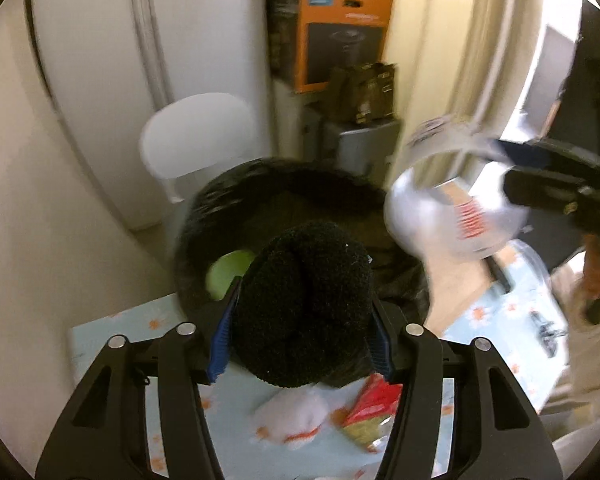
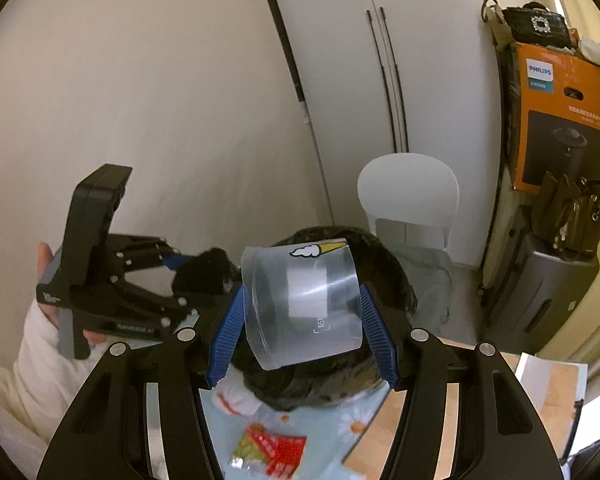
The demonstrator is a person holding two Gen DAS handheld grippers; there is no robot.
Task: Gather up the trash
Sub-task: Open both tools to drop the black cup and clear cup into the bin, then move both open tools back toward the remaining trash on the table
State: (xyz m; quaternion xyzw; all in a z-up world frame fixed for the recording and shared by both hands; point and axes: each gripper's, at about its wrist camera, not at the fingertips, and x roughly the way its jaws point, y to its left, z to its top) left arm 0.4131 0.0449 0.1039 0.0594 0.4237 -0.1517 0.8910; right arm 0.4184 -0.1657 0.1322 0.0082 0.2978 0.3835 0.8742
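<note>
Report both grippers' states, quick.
Left gripper: closed on the black fuzzy bundle, above the black trash bag.
Right gripper: closed on the clear plastic cup, also over the bag.

home, lived-in room | white wardrobe doors (image 2: pixel 380 80) | floral tablecloth (image 1: pixel 500 320) | white chair (image 2: pixel 408 196) | grey suitcase (image 2: pixel 540 292) | stacked appliance carton (image 2: pixel 564 120) | curtain (image 1: pixel 480 60)
</note>
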